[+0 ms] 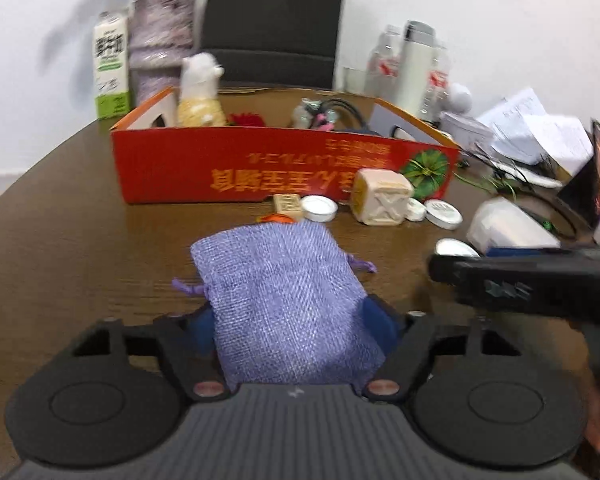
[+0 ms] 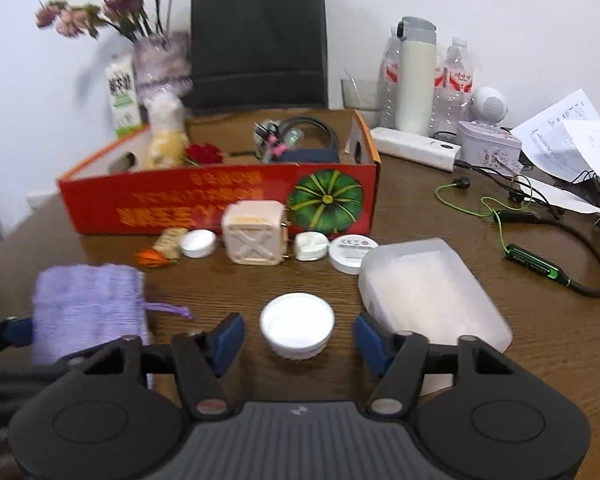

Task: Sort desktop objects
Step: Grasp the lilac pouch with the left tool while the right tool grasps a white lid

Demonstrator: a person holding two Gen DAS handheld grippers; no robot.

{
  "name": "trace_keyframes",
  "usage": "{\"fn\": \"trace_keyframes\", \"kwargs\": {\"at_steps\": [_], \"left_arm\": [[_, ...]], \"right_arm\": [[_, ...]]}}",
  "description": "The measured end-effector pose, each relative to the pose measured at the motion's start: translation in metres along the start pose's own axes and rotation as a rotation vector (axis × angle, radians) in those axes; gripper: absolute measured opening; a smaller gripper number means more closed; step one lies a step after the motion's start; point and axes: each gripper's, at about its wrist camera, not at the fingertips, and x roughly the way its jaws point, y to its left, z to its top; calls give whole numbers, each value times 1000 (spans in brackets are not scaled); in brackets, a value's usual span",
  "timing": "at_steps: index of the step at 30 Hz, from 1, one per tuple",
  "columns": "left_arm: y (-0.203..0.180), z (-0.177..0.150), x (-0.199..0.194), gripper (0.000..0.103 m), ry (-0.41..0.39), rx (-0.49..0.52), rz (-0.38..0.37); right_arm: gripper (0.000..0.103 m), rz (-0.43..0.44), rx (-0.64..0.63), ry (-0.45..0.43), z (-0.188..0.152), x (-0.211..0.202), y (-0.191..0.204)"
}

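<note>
My left gripper is shut on a purple woven pouch, which fills the space between its blue pads just above the brown table; the pouch also shows in the right wrist view. My right gripper is open, its blue pads on either side of a white round lid on the table, not touching it. A red open cardboard box stands behind, holding a plush toy, a red flower and cables. In front of it lie a beige cube and small white lids.
A frosted plastic container lies right of the right gripper. Green-black earphones, papers, a tin, bottles and a white flask are at the right and back. A vase with flowers, a milk carton and a black bag stand behind the box.
</note>
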Motion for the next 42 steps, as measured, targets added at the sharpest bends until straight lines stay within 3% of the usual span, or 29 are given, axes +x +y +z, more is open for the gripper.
{"fn": "trace_keyframes", "kwargs": {"at_steps": [3,4,5,8,12,15,19,22,25,27,28,31,33,34,36,38,40,41,42], "left_arm": [[-3,1,0,56,-4,17,-21],[-2,0,-1,54,-7,12,-24],[0,0,-3,47,-15,-3,-31],[11,-6,-15,13,-63,-63,-79],[14,-21,-52,9,-173,-67,-64],[8,-40,-95,10,-340,-29,-73],[15,-38,-112,10,-335,-77,-148],[31,-29,-87,14,-174,-144,-208],[41,-31,-77,20,-146,-180,-183],[41,-34,-79,56,-171,-163,-145],[41,-36,-82,60,-189,-156,-130],[41,-37,-86,45,-189,-126,-120],[38,-36,-86,46,-122,-107,-116],[35,-37,-88,51,-83,-95,-119],[28,-45,-96,81,-63,-78,-143],[13,-51,-97,86,-64,-17,-147],[-5,-54,-90,65,-42,44,-99],[-12,-56,-84,28,-25,61,-59],[-17,-57,-78,13,2,77,-46]], "right_arm": [[51,-27,-5,-3,-3,6,1],[41,-29,-16,-13,-5,5,3],[39,-14,-19,-17,-6,3,4],[39,-9,-36,-22,-10,-3,7],[39,25,-27,-48,-24,-28,6],[39,39,-29,-68,-40,-51,8],[39,72,-52,-63,-57,-73,13],[39,64,-62,-68,-61,-79,15],[39,41,-38,-60,-60,-82,10],[39,46,-24,-56,-62,-84,6],[39,46,-21,-52,-63,-84,5],[39,50,-26,-38,-66,-82,5],[39,61,-33,-34,-66,-82,7],[39,67,-40,-36,-66,-83,9],[39,74,-57,-46,-66,-86,12],[39,75,-56,-52,-66,-86,13],[39,72,-39,-38,-66,-82,11],[39,70,-31,-26,-66,-80,10],[39,69,-28,-23,-66,-79,10]]}}
